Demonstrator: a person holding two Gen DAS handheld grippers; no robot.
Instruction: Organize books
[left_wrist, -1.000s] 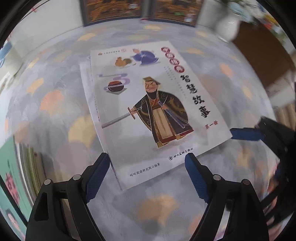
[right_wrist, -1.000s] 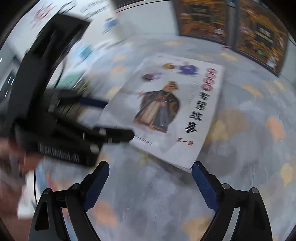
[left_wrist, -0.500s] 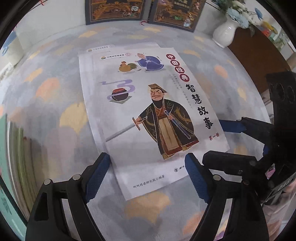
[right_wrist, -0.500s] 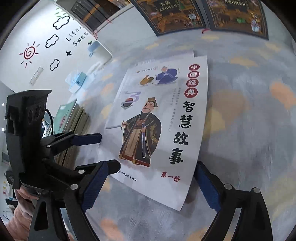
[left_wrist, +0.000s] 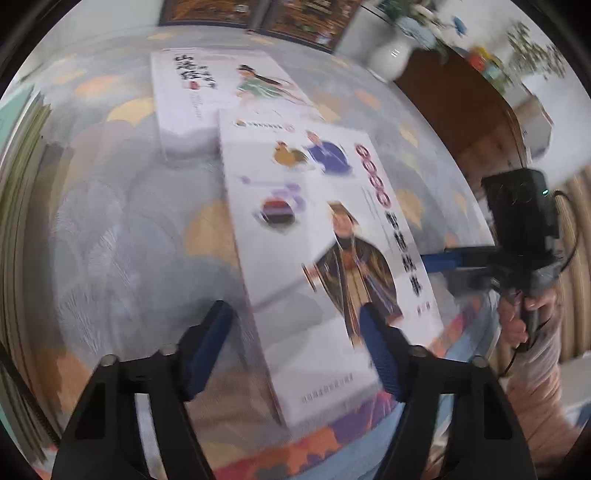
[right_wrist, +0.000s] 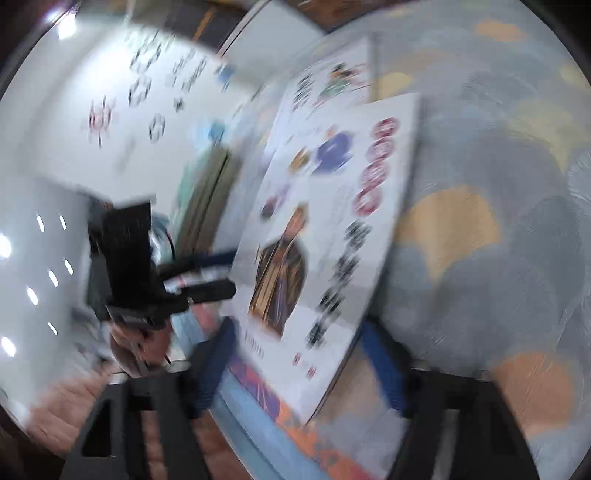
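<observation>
A white book with a robed warrior on its cover (left_wrist: 325, 266) is lifted off the table and tilted, its near end over the table's front edge. My left gripper (left_wrist: 295, 350) has a finger on each side of its near end. My right gripper (right_wrist: 299, 362) does the same from the right side of the book (right_wrist: 321, 236). Both views are blurred, so I cannot tell whether the jaws press the book. A second white book with a green-robed figure (left_wrist: 221, 92) lies flat on the table behind it.
The table has a grey cloth with orange patches (left_wrist: 129, 229). A stack of green-edged books (left_wrist: 22, 184) stands at the left edge. Two dark framed books (left_wrist: 258, 14) and a white vase (left_wrist: 388, 55) stand at the back. A wooden cabinet (left_wrist: 461, 110) is at right.
The warrior book has come up off the second book and toward the front edge, between both grippers. The book under it is now uncovered. Both cameras have moved fast.
</observation>
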